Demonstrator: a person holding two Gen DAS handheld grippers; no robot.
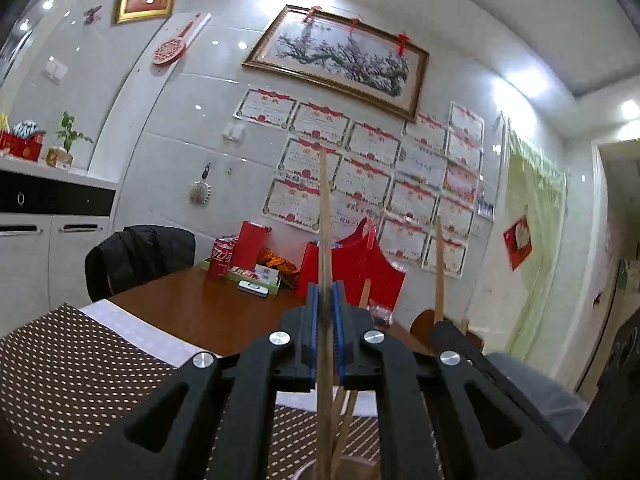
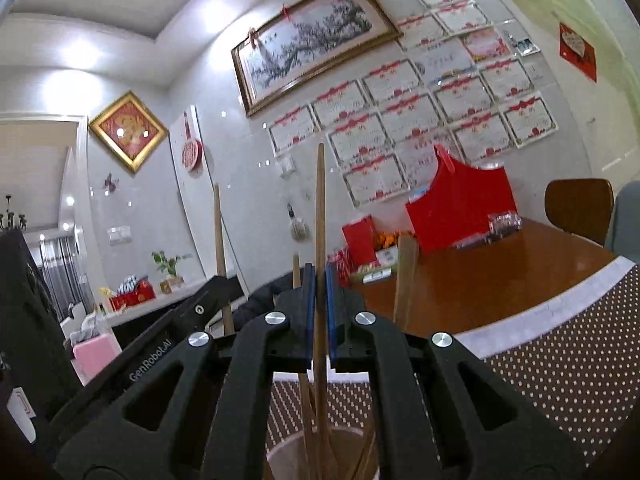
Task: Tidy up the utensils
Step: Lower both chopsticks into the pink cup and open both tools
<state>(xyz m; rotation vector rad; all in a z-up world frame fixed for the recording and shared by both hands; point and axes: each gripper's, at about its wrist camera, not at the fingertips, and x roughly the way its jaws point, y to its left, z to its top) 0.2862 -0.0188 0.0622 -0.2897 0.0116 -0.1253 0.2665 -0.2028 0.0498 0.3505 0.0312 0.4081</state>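
Your left gripper (image 1: 325, 312) is pinching a pair of wooden chopsticks (image 1: 325, 216) between its blue pads (image 1: 313, 320), holding them upright so that their thin ends are rising in front of the certificates (image 1: 360, 168) on the tiled wall. Their lower ends are reaching down below the jaws, among other wooden sticks; where those sticks are ending is cut off at the bottom edge of the left wrist view.

Your right gripper (image 2: 319, 312) is pressing its jaws together on a single chopstick (image 2: 320, 208), also upright. Its lower part is running down into a cup (image 2: 280, 456) just beneath the gripper, where several more wooden utensils are standing. A flat wooden handle (image 2: 405, 276) is leaning out to the right of your right jaws, and another stick (image 2: 219, 240) is standing to the left, beside your left gripper's black body.

The cup is sitting on a brown dotted placemat (image 2: 560, 360) on the wooden table (image 2: 500, 276). A red gift bag (image 2: 468, 212), a red box (image 2: 360, 240) and snack packs are lying at the table's far edge, well apart from the cup. A wooden chair (image 2: 580, 204) is standing at the far right.
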